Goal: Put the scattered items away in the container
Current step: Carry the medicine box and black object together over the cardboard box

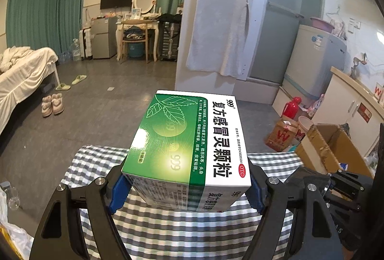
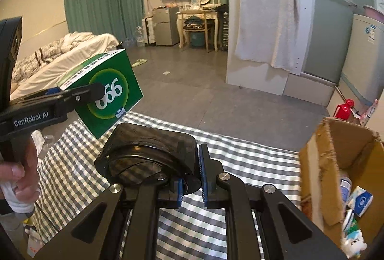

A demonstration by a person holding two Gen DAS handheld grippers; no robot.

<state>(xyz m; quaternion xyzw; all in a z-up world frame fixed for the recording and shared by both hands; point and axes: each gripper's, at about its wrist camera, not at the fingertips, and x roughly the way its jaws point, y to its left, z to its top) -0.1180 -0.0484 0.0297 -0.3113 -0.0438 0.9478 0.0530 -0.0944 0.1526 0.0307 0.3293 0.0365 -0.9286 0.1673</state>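
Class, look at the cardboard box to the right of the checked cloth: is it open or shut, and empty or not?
Open and not empty. The cardboard box has its flaps up, and small packets lie inside it.

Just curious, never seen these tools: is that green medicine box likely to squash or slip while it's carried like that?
Probably not. The green medicine box is cardboard with crisp, undented edges, so it seems stiff enough. The left gripper clamps its sides with ribbed blue pads, which should resist slipping. It juts well past them, so it might tilt.

wrist views close, angled down | both share checked cloth, carton
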